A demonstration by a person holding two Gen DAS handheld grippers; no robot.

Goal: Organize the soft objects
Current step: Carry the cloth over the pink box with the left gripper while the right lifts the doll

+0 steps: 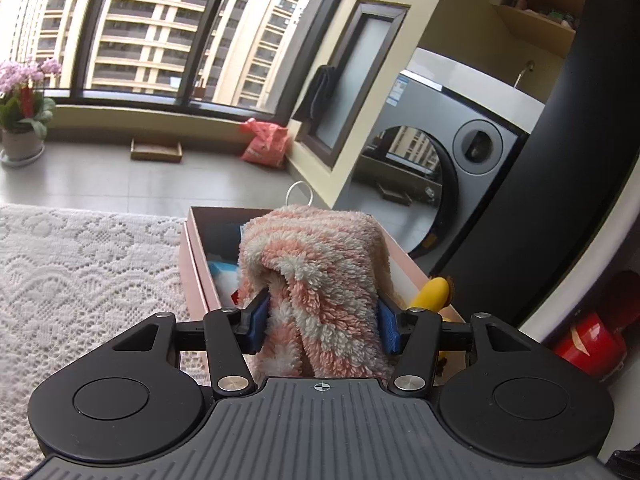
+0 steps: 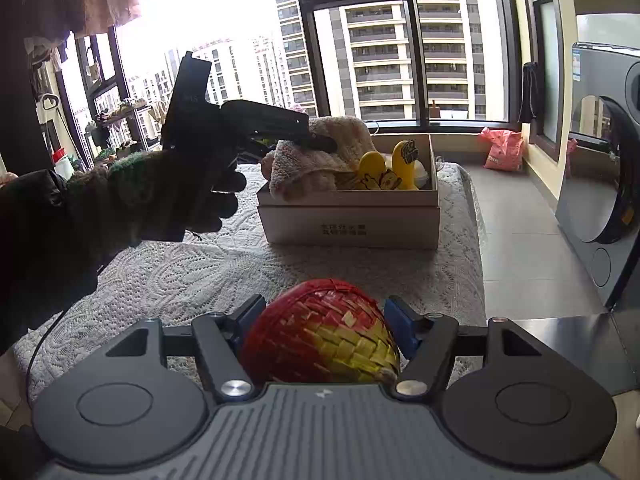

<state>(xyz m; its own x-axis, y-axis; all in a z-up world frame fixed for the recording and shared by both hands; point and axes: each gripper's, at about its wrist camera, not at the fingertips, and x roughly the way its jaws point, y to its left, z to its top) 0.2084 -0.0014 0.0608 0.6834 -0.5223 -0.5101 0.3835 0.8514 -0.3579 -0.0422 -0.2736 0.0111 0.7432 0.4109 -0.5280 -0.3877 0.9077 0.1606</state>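
Observation:
My left gripper point(image 1: 322, 316) is shut on a fluffy pink-and-white striped towel point(image 1: 320, 264) and holds it over the open pink cardboard box point(image 1: 192, 264). In the right wrist view the left gripper point(image 2: 320, 142) reaches from the left and holds the towel point(image 2: 316, 160) over the left end of the box point(image 2: 348, 220). A yellow banana plush point(image 2: 384, 172) lies in the box; it also shows in the left wrist view point(image 1: 430, 292). My right gripper point(image 2: 322, 326) is shut on a red-and-yellow woven ball point(image 2: 320, 336) just above the tablecloth, in front of the box.
The box stands on a table covered by a white lace cloth point(image 2: 200, 272). A washing machine point(image 2: 600, 160) stands to the right, past the table edge. A pink bag point(image 2: 502, 148) and a flat wooden tray point(image 1: 156, 150) lie on the floor under the window. A potted orchid point(image 1: 24, 108) stands at the far left.

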